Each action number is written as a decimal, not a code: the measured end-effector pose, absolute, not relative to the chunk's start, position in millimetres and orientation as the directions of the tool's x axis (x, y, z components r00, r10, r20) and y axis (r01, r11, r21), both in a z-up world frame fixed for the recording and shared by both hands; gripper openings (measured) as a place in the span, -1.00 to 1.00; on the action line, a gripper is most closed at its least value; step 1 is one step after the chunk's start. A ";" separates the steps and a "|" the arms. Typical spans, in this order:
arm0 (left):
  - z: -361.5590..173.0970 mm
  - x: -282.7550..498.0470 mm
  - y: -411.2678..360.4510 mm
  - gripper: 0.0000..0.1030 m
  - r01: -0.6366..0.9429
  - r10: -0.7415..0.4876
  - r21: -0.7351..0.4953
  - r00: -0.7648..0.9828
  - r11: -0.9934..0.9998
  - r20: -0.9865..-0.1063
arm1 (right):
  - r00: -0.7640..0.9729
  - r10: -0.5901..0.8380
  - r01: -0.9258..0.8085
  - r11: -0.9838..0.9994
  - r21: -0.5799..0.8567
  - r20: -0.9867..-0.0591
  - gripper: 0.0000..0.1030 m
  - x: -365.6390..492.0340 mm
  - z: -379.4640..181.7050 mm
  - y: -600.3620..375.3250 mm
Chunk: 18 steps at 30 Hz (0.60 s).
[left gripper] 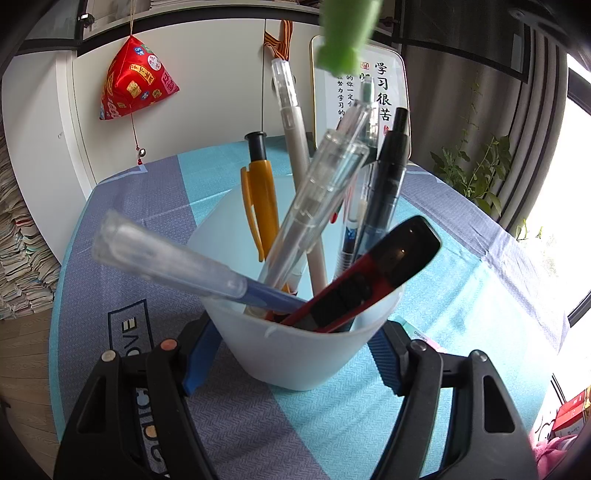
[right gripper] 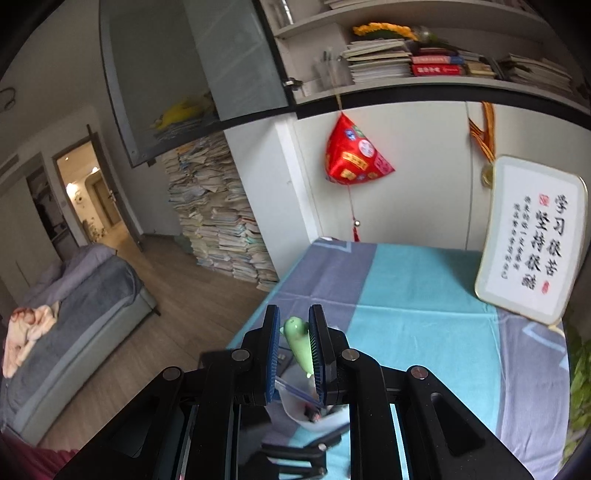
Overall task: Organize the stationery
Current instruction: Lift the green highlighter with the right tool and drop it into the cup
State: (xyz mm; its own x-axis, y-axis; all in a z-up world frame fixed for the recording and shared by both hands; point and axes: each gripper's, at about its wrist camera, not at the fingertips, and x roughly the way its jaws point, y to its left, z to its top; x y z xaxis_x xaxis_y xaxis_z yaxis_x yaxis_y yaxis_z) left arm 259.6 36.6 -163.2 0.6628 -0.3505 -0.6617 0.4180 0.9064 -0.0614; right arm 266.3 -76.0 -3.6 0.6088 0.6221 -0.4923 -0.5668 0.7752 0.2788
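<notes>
A translucent white cup (left gripper: pixel 295 354) stands on the table between the fingers of my left gripper (left gripper: pixel 291 354), which is shut on it. The cup holds several pens, among them an orange pen (left gripper: pixel 260 195), a clear pen (left gripper: pixel 321 195) and a red and black utility knife (left gripper: pixel 365 277). My right gripper (right gripper: pixel 293 347) is shut on a green pen (right gripper: pixel 300 345) and holds it high above the cup (right gripper: pixel 317 417). The green pen's blurred end shows at the top of the left wrist view (left gripper: pixel 345 33).
The table has a blue and teal cloth (left gripper: pixel 461 295). A framed calligraphy board (right gripper: pixel 532 240) leans at the back right. A red pyramid ornament (left gripper: pixel 135 79) hangs on the white cabinet. A plant (left gripper: pixel 472 173) stands at the right edge. Book stacks (right gripper: pixel 218 218) stand left of the table.
</notes>
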 end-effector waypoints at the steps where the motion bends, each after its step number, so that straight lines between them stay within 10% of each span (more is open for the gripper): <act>1: -163.1 259.3 36.2 0.40 0.418 -0.350 -0.061 0.663 0.906 -0.662 | 0.606 0.624 -0.571 0.773 0.276 -0.494 -0.67 267.5 -3.7 -73.6; 18: -163.2 259.6 36.3 0.40 0.418 -0.350 -0.061 0.663 0.906 -0.662 | 0.521 0.618 -0.560 0.768 0.311 -0.588 -0.67 289.4 -46.2 -60.3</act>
State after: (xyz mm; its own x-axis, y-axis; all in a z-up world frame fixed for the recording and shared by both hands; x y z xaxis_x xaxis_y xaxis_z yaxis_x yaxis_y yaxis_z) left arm 259.6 36.3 -163.2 0.6629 -0.3502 -0.6617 0.4180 0.9064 -0.0609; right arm 289.4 -60.3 -46.2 0.5213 0.6181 -0.5884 -0.5600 0.7681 0.3106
